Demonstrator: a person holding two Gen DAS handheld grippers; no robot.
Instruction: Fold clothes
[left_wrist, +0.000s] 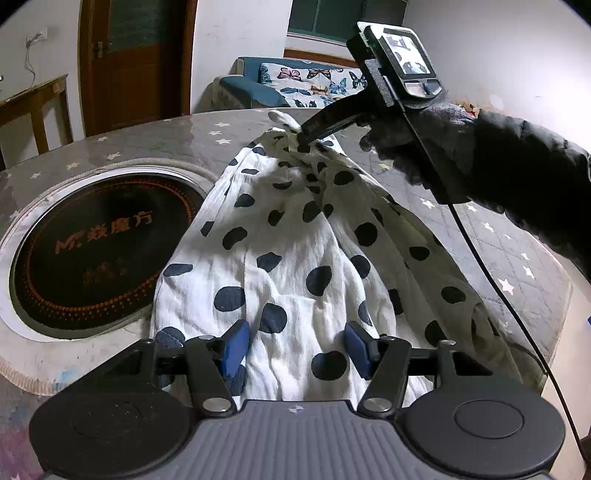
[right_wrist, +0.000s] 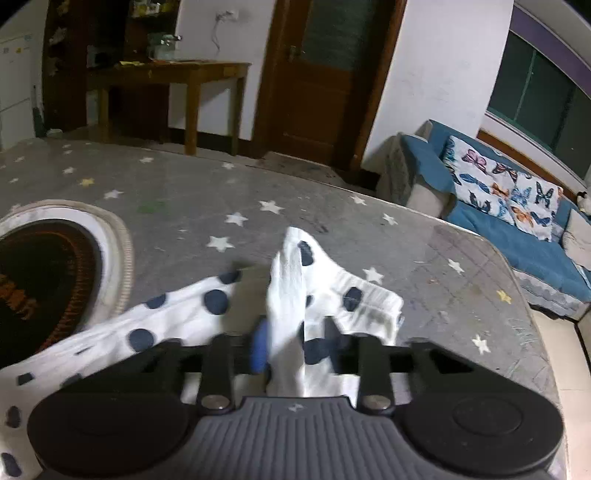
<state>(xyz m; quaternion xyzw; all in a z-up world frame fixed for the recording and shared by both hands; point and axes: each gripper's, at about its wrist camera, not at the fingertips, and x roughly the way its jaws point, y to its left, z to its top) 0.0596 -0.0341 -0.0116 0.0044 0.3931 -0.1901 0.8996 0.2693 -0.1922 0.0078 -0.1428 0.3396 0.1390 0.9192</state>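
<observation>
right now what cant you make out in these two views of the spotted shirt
- Near hem of the spotted shirt: left wrist view, hidden under the left gripper body.
- Right gripper pads: right wrist view, motion-blurred and wrapped in cloth; one blue pad shows.
- Shirt's left part: right wrist view, cut off by the frame edge.
- Print on the black cooktop: left wrist view, too dim to read fully.

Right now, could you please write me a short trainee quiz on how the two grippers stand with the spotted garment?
1. True or false: the right gripper has bunched cloth of the polka-dot garment clamped.
2. The left gripper is: A open over the cloth, B shut on it.
3. What black round thing is set into the table?

Key: 1 true. 2 A. 3 the round cooktop.
</observation>
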